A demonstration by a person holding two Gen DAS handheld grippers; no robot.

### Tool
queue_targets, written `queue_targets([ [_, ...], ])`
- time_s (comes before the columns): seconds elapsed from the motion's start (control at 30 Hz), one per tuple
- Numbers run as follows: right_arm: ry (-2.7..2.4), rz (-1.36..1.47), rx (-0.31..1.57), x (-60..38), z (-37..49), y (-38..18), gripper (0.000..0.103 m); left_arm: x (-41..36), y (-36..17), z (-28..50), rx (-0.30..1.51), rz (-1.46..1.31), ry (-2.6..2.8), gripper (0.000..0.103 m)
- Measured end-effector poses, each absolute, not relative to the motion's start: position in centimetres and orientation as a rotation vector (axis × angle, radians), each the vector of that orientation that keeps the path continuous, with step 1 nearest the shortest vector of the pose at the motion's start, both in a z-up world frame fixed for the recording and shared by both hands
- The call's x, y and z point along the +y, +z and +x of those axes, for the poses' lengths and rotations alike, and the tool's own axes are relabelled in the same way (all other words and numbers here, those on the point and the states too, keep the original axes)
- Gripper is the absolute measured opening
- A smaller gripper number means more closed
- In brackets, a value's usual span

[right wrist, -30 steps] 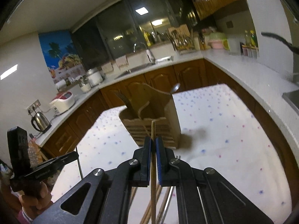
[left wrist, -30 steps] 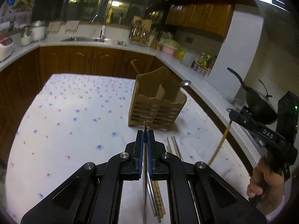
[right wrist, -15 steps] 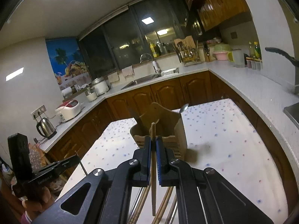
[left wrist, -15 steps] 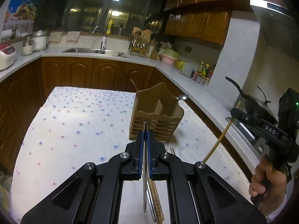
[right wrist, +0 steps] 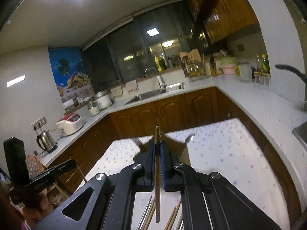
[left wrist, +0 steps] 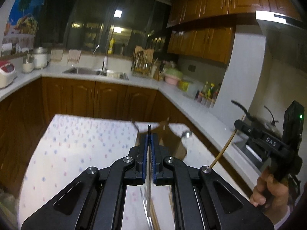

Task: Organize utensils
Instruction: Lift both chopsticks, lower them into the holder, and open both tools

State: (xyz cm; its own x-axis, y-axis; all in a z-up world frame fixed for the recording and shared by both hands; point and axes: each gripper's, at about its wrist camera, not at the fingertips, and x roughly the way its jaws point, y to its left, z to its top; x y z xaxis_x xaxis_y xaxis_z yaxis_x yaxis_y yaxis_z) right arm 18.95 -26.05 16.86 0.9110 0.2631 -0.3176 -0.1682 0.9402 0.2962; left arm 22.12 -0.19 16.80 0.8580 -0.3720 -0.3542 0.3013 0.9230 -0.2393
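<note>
Both grippers are clamped on utensils. Our left gripper has its blue pads closed on a thin metal chopstick, whose dark tip pokes out just past the fingertips while the rest hangs below the jaws over the table. Our right gripper is closed on a wooden chopstick that stands nearly upright between its pads, its top above the fingertips and its grooved end hanging free below.

From the left wrist view we also see the right gripper off to the right, held in a hand, with the wooden chopstick slanting down from it. From the right wrist view the left gripper shows at the lower left, with a thin rod hanging from its tip.

Ahead of both grippers a wooden holder stands on the dotted white tablecloth, largely hidden behind the fingers. A spoon sticks up at its right side and a fork at its left. More chopsticks, wooden and metal, lie on the table under our right gripper, near the front edge. Both views are blurred, so we cannot tell the holder's compartments apart.
</note>
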Motion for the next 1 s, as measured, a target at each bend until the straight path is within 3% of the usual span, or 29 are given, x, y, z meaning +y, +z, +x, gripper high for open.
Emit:
queue_targets([
  [0.37, 0.153, 0.28, 0.234, -27.6, 25.1, 20.2, 0.005, -2.0, 20.8, 29.9, 0.278, -0.212, -0.297, 0.003],
  [0.67, 0.109, 0.26, 0.245, -27.5, 29.3, 16.9, 0.005, -3.3, 15.9, 35.8, 0.324, -0.251, -0.198, 0.003],
  [1.0, 0.112, 0.276, 0.37, -27.1, 30.7, 10.9, 0.005, -4.4, 10.6, 36.6, 0.433, -0.232, -0.201, 0.003],
])
